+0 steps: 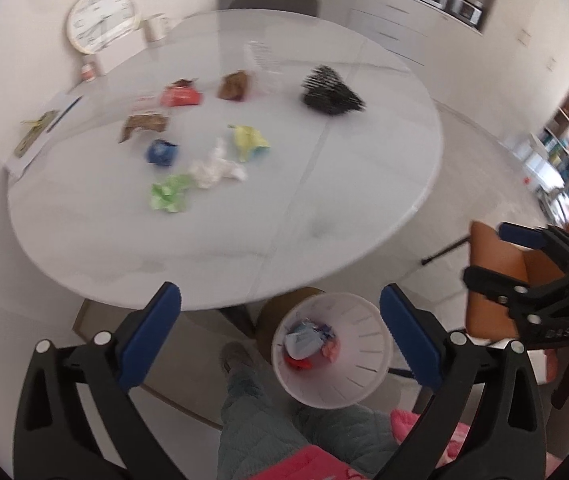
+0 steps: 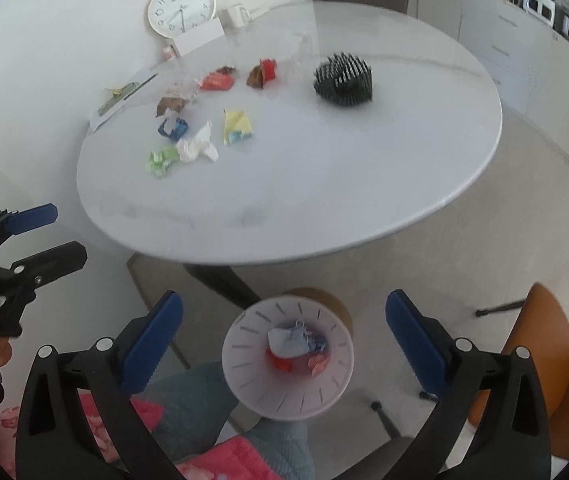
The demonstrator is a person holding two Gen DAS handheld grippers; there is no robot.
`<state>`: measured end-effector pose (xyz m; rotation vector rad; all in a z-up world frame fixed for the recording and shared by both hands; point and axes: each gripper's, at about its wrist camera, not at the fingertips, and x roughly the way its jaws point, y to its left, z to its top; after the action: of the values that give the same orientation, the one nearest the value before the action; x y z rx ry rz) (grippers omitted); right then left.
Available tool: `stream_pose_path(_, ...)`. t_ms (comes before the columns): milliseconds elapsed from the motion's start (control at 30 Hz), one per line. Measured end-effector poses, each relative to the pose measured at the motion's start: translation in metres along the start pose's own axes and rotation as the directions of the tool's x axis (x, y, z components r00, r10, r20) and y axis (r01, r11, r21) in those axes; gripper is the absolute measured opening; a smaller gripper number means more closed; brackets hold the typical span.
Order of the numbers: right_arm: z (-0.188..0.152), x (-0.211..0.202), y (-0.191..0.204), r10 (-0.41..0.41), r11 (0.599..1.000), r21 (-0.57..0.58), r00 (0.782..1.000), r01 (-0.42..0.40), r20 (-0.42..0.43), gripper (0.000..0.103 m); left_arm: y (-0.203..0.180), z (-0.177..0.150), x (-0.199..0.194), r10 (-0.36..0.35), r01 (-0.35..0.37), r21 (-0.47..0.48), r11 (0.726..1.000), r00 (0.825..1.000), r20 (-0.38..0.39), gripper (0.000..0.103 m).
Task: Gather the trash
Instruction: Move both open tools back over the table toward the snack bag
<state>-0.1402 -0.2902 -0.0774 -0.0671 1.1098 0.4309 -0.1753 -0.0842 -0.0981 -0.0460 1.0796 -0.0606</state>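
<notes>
Both my left gripper (image 1: 280, 332) and right gripper (image 2: 284, 332) hang wide apart, empty, over the bin (image 2: 340, 380); I'd pinch the green wrapper (image 2: 160, 162) mid-left on the worktop (image 2: 324, 184) next, squarely.

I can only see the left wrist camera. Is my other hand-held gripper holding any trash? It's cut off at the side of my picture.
Observer: No. In the right wrist view, the right hand-held gripper is wide open, with nothing between its fingers.
Operator: Is the brown wrapper at the back all brown? Mine's blurry.
Observer: No. From this side, the brown wrapper has a bright red part on its right.
Operator: What about the blue wrapper?
Observer: Here the blue wrapper shows a white patch on top.
</notes>
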Motion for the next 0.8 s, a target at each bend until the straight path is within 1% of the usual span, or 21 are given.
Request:
stream_pose_path(67, 0.012, 0.002, 0.006, -0.033, 0.999, -0.025, 0.999, 0.034, 0.02, 0.101, 0.016, 0.007, 0.001, 0.016, -0.015, -0.039, 0.999, 1.0, 0.011, 0.095)
stream_pose_path(133, 0.021, 0.003, 0.01, -0.032, 0.999, -0.043, 0.999, 0.034, 0.034, 0.101, 0.029, 0.013, 0.001, 0.027, -0.026, -0.071, 0.997, 1.0, 0.012, 0.095)
stream_pose_path(200, 0.034, 0.008, 0.013, 0.001, 0.999, -0.038, 0.999, 0.0, 0.044, 0.101, 0.043, 0.02, 0.002, 0.04, -0.038, -0.099, 0.994, 0.999, 0.017, 0.095)
stream_pose_path(333, 0.067, 0.025, 0.018, 0.085, 0.996, 0.017, 0.996, -0.086, 0.04, 0.101, 0.069, 0.041, 0.008, 0.057, -0.053, -0.118, 0.992, 0.998, 0.036, 0.095)
stream_pose_path(467, 0.106, 0.041, 0.029, 0.06, 0.998, 0.025, 0.997, -0.062, 0.055, 0.101, 0.095, 0.07, 0.021, 0.081, -0.074, -0.115, 0.991, 0.995, 0.054, 0.095)
stream_pose_path(567, 0.133, 0.054, 0.034, 0.035, 0.999, 0.03, 0.997, -0.037, 0.065, 0.101, 0.116, 0.098, 0.038, 0.087, -0.08, -0.113, 0.99, 0.995, 0.055, 0.095)
stream_pose_path(667, 0.161, 0.071, 0.037, 0.014, 0.999, 0.044, 0.997, -0.017, 0.071, 0.101, 0.135, 0.128, 0.06, 0.089, -0.082, -0.115, 0.99, 0.994, 0.056, 0.095)
stream_pose_path(800, 0.201, 0.103, 0.037, -0.025, 0.997, 0.075, 0.998, 0.021, 0.063, 0.101, 0.16, 0.168, 0.101, 0.091, -0.086, -0.113, 0.99, 0.995, 0.045, 0.095)
